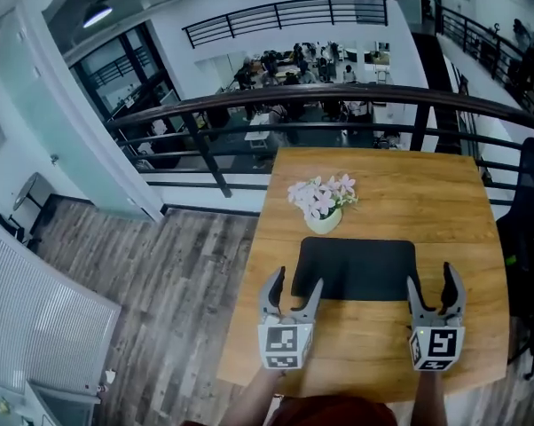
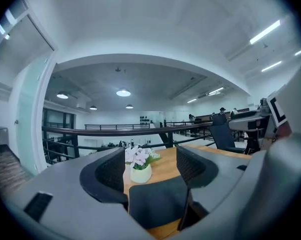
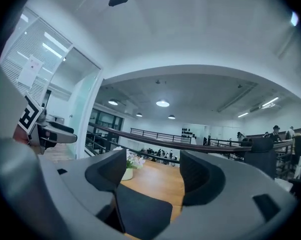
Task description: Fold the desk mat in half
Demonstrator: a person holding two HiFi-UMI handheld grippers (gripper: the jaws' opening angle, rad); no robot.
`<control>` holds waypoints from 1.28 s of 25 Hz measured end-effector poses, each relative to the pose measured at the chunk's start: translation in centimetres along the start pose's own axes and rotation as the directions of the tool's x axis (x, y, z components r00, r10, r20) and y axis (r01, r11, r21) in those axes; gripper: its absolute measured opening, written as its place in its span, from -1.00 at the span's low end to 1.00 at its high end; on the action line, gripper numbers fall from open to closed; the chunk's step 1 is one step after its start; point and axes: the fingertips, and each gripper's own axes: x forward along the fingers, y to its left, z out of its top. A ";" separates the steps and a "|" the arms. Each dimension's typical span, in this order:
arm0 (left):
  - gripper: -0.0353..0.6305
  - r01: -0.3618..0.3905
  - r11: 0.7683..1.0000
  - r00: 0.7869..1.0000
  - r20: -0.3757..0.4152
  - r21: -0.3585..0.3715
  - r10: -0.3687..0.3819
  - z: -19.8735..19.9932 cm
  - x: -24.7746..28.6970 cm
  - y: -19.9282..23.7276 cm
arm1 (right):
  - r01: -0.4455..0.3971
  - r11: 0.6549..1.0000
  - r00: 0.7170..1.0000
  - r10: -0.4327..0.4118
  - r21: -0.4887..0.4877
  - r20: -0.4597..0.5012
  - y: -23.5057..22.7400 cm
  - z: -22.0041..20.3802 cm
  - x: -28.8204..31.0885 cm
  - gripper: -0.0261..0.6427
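Note:
A black desk mat point(image 1: 356, 269) lies flat and unfolded on the wooden table point(image 1: 427, 202). My left gripper point(image 1: 291, 288) hovers open at the mat's near left corner, with the mat point(image 2: 158, 201) showing between its jaws. At the near right corner my right gripper point(image 1: 435, 285) stands open too, the mat's corner point(image 3: 143, 211) below and between its jaws. Neither holds anything.
A pot of pink and white flowers point(image 1: 323, 201) stands just behind the mat's far left edge. A dark railing point(image 1: 338, 105) runs along the table's far side, over a lower floor. A dark chair point(image 1: 529, 229) stands at the table's right.

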 end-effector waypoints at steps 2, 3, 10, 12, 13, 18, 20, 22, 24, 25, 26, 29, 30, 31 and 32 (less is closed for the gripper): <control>0.15 -0.004 1.000 0.999 0.041 0.001 0.004 1.1 -1.0 -0.7 | 0.007 1.000 0.999 -0.007 -0.010 0.033 -0.4 1.2 -1.1 0.10; 0.15 -0.007 1.000 0.998 0.062 0.006 0.006 1.6 -1.5 -0.9 | 0.010 1.000 0.999 -0.009 -0.013 0.050 -0.5 1.6 -1.6 0.10; 0.14 -0.013 1.000 0.993 0.121 0.012 0.011 1.8 -2.8 -1.5 | 0.034 0.999 0.996 -0.032 -0.031 0.080 -1.3 1.5 -3.1 0.10; 0.14 -0.018 1.000 0.992 0.124 0.017 0.016 2.0 -3.0 -1.5 | 0.031 0.999 0.996 -0.028 -0.037 0.081 -1.2 1.7 -3.3 0.10; 0.14 -0.019 1.000 0.992 0.127 0.023 0.016 2.2 -3.1 -1.5 | 0.030 0.999 0.996 -0.027 -0.040 0.082 -1.1 1.8 -3.5 0.10; 0.07 -0.025 0.999 0.990 0.137 0.041 0.019 2.7 -3.4 -1.8 | 0.016 0.999 0.997 -0.013 -0.040 0.082 -0.8 1.7 -3.8 -0.01; 0.01 -0.024 0.999 0.989 0.144 0.045 0.017 2.8 -3.5 -1.9 | 0.008 0.999 0.996 -0.005 -0.038 0.090 -0.5 1.8 -3.8 -0.12; -0.08 -0.030 0.998 0.988 0.151 0.051 0.022 3.0 -3.5 -2.0 | 0.003 0.999 0.995 0.001 -0.037 0.097 -0.3 1.9 -3.8 -0.21; -0.21 -0.046 0.998 0.986 0.164 0.050 0.037 3.4 -3.6 -2.0 | -0.006 0.999 0.995 0.010 -0.039 0.104 0.0 2.1 -3.8 -0.29; -0.28 -0.051 0.998 0.985 0.169 0.044 0.043 3.5 -3.6 -2.0 | -0.016 0.999 0.994 0.020 -0.042 0.105 0.2 2.1 -3.8 -0.34; -0.31 -0.052 0.998 0.985 0.169 0.038 0.045 3.5 -3.6 -2.0 | -0.028 0.999 0.994 0.033 -0.045 0.105 0.4 2.1 -3.8 -0.40; -0.41 -0.040 0.999 0.983 0.180 0.023 0.036 3.7 -3.8 -2.4 | -0.056 0.998 0.993 0.060 -0.043 0.103 0.8 2.0 -3.9 -0.56; -0.46 -0.037 0.999 0.983 0.183 0.025 0.032 3.8 -3.8 -2.6 | -0.060 0.997 0.993 0.064 -0.045 0.103 0.9 1.9 -3.8 -0.60; -0.54 -0.037 0.999 0.983 0.180 0.031 0.030 3.7 -3.8 -2.7 | -0.059 0.997 0.993 0.064 -0.048 0.102 0.9 1.9 -3.9 -0.64; -0.59 -0.039 0.999 0.984 0.173 0.037 0.032 3.6 -3.8 -2.7 | -0.056 0.997 0.993 0.060 -0.050 0.104 0.8 1.9 -3.9 -0.68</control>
